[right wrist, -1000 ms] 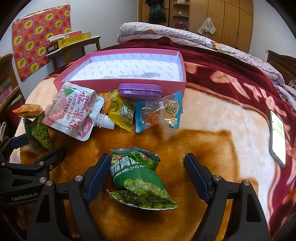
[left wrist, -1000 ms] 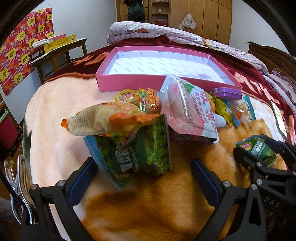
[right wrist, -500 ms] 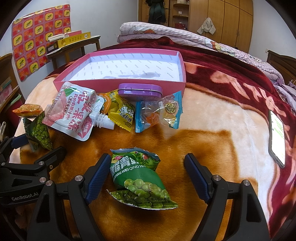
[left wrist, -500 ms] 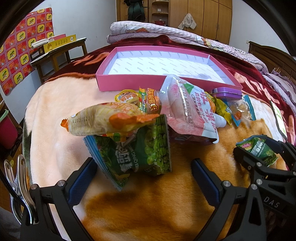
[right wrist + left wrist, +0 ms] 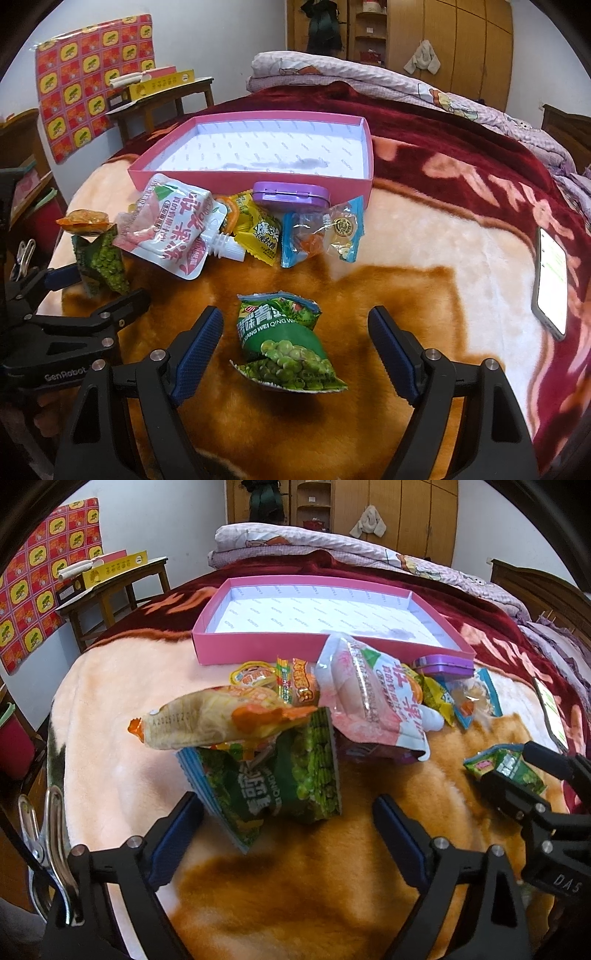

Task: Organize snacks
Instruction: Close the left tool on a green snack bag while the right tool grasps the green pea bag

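A pile of snacks lies on the blanket in front of an empty pink box [image 5: 258, 653] [image 5: 229, 177]. My left gripper [image 5: 288, 823] is open just short of a green pea bag [image 5: 295, 779] that has a yellow-orange packet [image 5: 218, 720] lying on it. A pink-white jelly pouch [image 5: 373, 701] [image 5: 173, 229], a purple tin [image 5: 290, 194] and a blue candy packet [image 5: 317, 232] lie beside them. My right gripper [image 5: 295, 332] is open with a second green pea bag [image 5: 284, 343] lying between its fingers, apart from both.
A phone [image 5: 552, 280] lies on the blanket at the right. A wooden side table [image 5: 110, 587] with a yellow box stands at the back left. Folded bedding [image 5: 369, 81] lies behind the pink box. The right gripper's body shows in the left wrist view [image 5: 535, 805].
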`<state>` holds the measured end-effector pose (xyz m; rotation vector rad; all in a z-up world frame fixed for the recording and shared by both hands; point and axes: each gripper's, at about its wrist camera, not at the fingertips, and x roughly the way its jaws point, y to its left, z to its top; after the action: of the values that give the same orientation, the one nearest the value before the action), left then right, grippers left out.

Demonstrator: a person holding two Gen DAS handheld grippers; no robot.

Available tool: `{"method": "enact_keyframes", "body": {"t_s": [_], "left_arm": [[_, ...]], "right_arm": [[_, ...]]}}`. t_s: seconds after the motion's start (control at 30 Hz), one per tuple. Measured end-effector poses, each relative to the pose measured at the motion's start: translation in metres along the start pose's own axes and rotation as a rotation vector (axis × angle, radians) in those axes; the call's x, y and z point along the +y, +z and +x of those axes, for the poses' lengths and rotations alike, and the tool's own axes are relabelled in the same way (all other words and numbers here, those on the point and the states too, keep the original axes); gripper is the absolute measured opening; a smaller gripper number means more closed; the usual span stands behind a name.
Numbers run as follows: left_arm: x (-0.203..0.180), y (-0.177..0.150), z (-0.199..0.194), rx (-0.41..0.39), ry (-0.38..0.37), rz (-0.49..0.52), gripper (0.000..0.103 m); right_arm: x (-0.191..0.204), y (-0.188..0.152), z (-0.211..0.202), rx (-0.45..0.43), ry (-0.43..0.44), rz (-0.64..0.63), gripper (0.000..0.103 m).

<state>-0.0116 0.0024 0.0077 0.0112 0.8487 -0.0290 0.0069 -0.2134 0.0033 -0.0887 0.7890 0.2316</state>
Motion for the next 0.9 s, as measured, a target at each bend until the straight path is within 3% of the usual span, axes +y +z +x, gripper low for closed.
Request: {"method": "enact_keyframes", "body": {"t_s": [0.67,0.9], "left_arm": [[0.044,0.008,-0.038,-0.002,-0.034,-0.047,0.089],[0.038,0.009,-0.032,0.024,-0.089,-0.075,0.087]], "right_arm": [[-0.012,-0.005,-0.020,0.010,0.069,-0.005,0.083],[-0.015,-0.008,-0.018,0.022,0.082,-0.010,0.083]]}}
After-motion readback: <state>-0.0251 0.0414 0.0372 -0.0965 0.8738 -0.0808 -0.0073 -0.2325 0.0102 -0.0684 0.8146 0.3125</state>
